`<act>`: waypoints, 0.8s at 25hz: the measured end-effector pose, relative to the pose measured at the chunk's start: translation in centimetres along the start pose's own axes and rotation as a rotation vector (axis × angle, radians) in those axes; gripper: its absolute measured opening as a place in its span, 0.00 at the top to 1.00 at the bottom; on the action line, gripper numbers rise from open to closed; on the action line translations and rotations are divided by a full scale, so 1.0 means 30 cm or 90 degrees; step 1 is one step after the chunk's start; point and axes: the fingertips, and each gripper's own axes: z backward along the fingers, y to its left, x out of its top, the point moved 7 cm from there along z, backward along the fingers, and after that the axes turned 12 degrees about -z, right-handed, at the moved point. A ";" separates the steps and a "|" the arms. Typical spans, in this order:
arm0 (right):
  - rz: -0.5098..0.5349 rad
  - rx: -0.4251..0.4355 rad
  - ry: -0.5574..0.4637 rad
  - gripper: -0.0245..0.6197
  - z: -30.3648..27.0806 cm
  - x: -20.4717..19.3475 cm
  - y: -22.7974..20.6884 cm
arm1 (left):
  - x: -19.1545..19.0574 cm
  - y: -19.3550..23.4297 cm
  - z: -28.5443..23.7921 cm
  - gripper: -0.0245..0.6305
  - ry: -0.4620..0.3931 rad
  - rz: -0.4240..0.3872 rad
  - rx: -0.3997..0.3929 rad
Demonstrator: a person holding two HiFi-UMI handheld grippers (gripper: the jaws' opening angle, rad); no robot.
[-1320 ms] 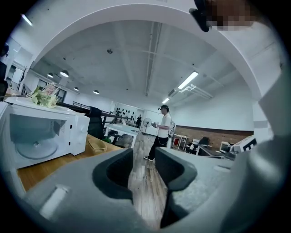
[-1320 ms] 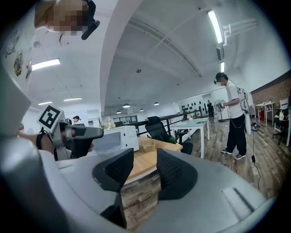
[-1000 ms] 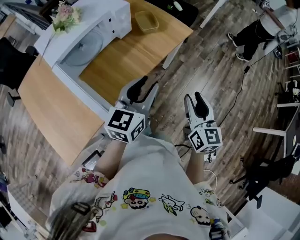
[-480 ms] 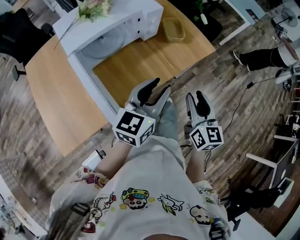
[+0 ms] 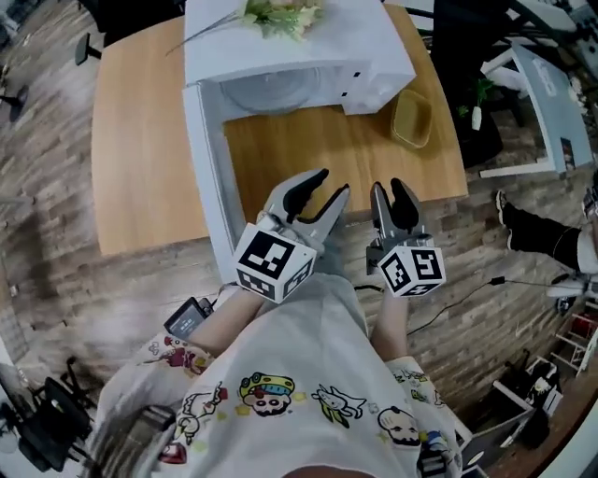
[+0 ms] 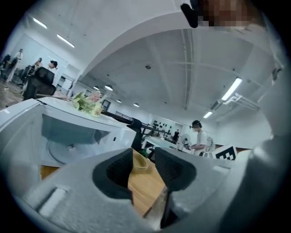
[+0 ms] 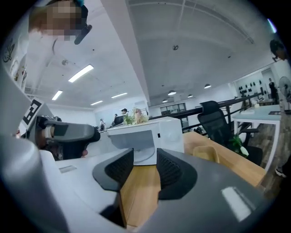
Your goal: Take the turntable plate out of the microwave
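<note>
The white microwave (image 5: 364, 56) stands at the far side of the wooden table (image 5: 140, 149), its door (image 5: 210, 187) swung wide open to the left. Inside the cavity lies the glass turntable plate (image 5: 271, 89), also visible in the left gripper view as the plate (image 6: 68, 152) and in the right gripper view as the plate (image 7: 146, 157). My left gripper (image 5: 322, 189) hovers over the table's near edge, open and empty. Beside it my right gripper (image 5: 391, 191) is open and empty too. Both point toward the microwave and are well short of it.
Flowers (image 5: 280, 14) lie on top of the microwave. A shallow yellow dish (image 5: 411, 117) sits on the table right of it. Bare wood lies between the grippers and the cavity. An office chair (image 7: 213, 118) and a second desk stand to the right.
The view has swung round so the microwave is now straight ahead instead of far left. Both grippers have come up to the table's near edge, still empty.
</note>
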 end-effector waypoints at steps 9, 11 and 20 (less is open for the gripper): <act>0.034 0.189 0.081 0.73 -0.262 0.106 -0.076 | 0.006 0.133 -0.062 0.74 -0.017 0.030 0.239; 0.041 0.230 0.095 0.73 -0.309 0.122 -0.089 | 0.002 0.149 -0.072 0.74 -0.022 0.037 0.287; 0.060 0.351 0.143 0.73 -0.425 0.152 -0.124 | -0.010 0.154 -0.077 0.74 -0.039 0.055 0.434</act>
